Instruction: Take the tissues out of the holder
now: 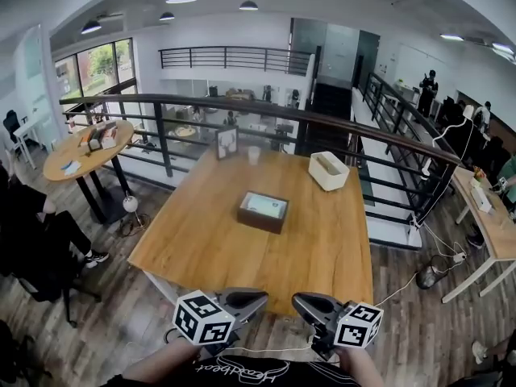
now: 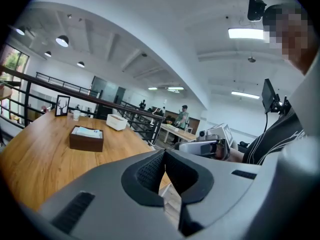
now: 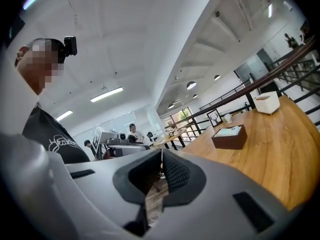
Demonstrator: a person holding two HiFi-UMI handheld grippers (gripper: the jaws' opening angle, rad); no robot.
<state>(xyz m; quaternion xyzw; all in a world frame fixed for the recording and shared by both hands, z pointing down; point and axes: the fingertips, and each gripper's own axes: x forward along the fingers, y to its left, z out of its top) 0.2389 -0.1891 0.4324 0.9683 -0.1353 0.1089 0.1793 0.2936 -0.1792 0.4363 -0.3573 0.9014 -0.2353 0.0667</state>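
Observation:
A dark brown tissue holder [image 1: 263, 213] with pale tissues [image 1: 264, 205] showing in its top lies flat at the middle of the wooden table [image 1: 201, 240]. Both grippers hang below the table's near edge, well short of the holder, their tips turned toward each other. My left gripper [image 1: 256, 297] is shut with nothing in it. My right gripper [image 1: 300, 301] is shut too, and empty. The left gripper view has the holder [image 2: 86, 138] far off to the left beyond the closed tips [image 2: 164, 152]. In the right gripper view the holder [image 3: 230, 137] sits to the right of the closed tips [image 3: 161, 153].
A white box [image 1: 328, 170] stands at the table's far right, with a picture frame [image 1: 226, 143] and a small cup [image 1: 254, 155] at the far edge. A black railing [image 1: 242, 111] runs behind the table. A round table [image 1: 87, 147] stands at left, a long desk [image 1: 492, 224] at right.

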